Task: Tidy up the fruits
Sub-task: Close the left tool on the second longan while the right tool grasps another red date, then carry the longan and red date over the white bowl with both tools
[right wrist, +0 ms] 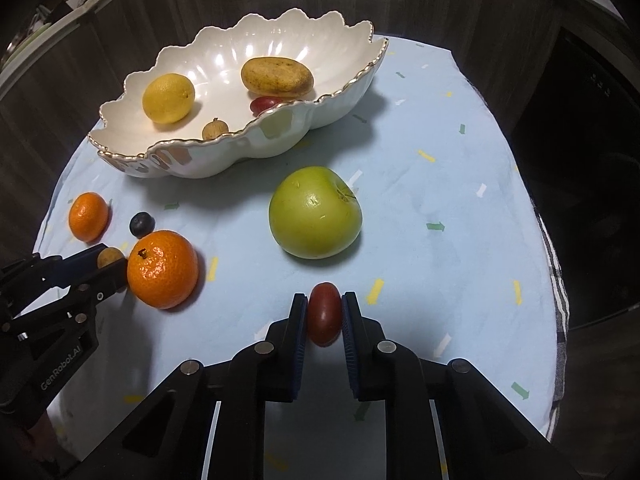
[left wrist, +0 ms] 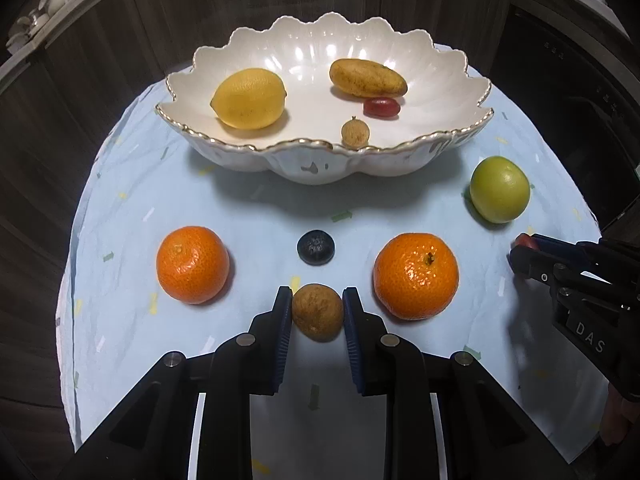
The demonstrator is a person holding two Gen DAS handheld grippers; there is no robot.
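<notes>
Both wrist views are evenly lit from overhead: the pale blue tablecloth reads bright, while the wood-panelled surround falls to dim brown and the corners to black vignette. Glare shows as white streaks on the glazed inside of the bowl and as small hot spots on the green apple and the near orange; soft shadows lie under the bowl and beside each fruit, on the near and right sides. Focus is sharp at centre, with strong fisheye bending of the table edge and slight softness toward the rim.
</notes>
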